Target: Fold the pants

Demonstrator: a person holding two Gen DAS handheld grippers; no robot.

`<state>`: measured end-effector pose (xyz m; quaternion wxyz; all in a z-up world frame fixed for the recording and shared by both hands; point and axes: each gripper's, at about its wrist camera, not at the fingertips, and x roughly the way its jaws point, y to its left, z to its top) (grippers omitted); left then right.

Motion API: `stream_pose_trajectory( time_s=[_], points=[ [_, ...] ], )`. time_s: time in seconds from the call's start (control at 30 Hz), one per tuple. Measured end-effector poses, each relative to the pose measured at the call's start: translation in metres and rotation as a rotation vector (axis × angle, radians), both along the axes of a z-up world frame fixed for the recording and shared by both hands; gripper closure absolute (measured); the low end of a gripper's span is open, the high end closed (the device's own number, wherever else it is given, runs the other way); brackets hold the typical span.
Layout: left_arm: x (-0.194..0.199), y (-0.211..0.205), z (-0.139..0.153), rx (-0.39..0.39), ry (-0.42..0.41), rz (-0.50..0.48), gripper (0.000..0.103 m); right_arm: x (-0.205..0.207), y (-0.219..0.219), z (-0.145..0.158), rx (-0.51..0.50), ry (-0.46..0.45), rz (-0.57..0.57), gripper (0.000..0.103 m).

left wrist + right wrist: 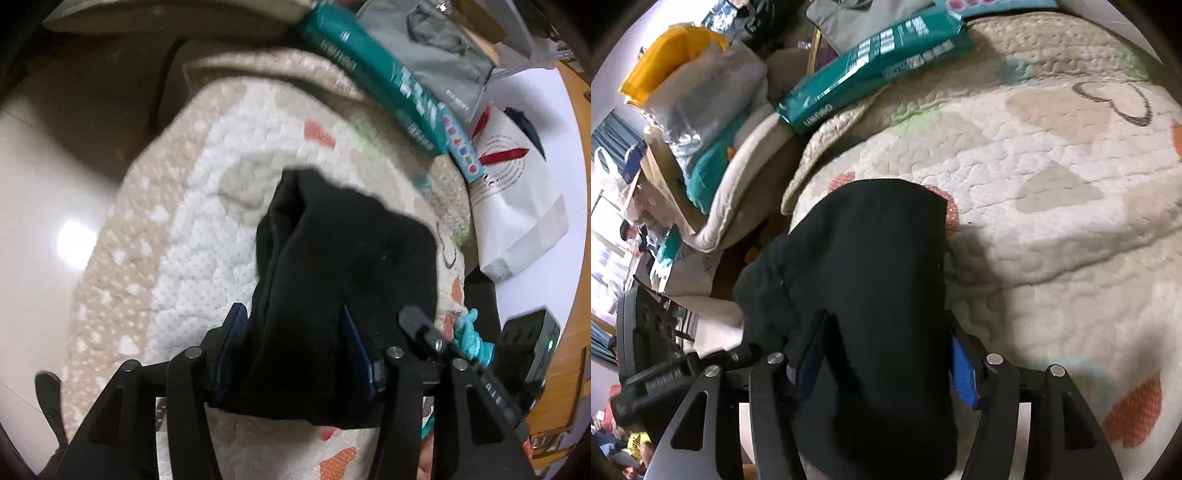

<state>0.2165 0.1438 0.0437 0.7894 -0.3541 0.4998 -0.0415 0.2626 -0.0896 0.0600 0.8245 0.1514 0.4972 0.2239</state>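
We hold the black pants (pixel 332 258) bunched between the fingers of both tools, above a quilted blanket (pixel 192 236) printed with orange, green and beige shapes.

In the left wrist view, our left gripper (pixel 295 332) has its jaws set fairly wide, and the thick fold of dark cloth fills the gap between the two blue pads (pixel 236 332). The cloth runs forward from the jaws and ends in a ragged edge over the white middle of the blanket. The other tool shows at the right edge of this view, close beside the cloth.

In the right wrist view, our right gripper (pixel 886 347) also grips the pants (pixel 871 277); the jaws stand wide with the blue pads (pixel 964 376) pressed on either side of the bundle. The cloth reaches forward to a rounded edge over an orange patch of the blanket (pixel 1052 184), and a lumpy part hangs off to the left.

A long teal packet (pixel 376 77) lies along the far edge of the blanket, with a white paper bag (pixel 517 206) beside it. The same teal packet (pixel 875 62) appears in the right wrist view, next to a yellow bag (pixel 665 55) and a pile of clutter. A glossy pale floor (pixel 44 221) shows at the left of the left wrist view.
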Motion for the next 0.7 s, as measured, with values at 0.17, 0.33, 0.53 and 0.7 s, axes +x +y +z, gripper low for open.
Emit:
stream_pose_trajectory(
  time_s=[0.17, 0.33, 0.53, 0.7],
  points=[
    [0.002, 0.012, 0.034, 0.099, -0.132, 0.086, 0.05, -0.016, -0.002, 0.034, -0.061, -0.147, -0.049, 0.038],
    [0.028, 0.011, 0.016, 0.005, -0.123, 0.056, 0.046, 0.0, 0.025, 0.047, -0.041, -0.144, 0.043, 0.038],
    [0.042, 0.023, -0.044, -0.181, 0.019, 0.115, 0.037, 0.036, 0.034, 0.026, -0.038, -0.053, 0.021, 0.038],
    [0.043, 0.018, -0.043, -0.164, 0.009, 0.103, 0.036, 0.063, 0.028, 0.011, 0.009, 0.037, -0.014, 0.037]
  ],
)
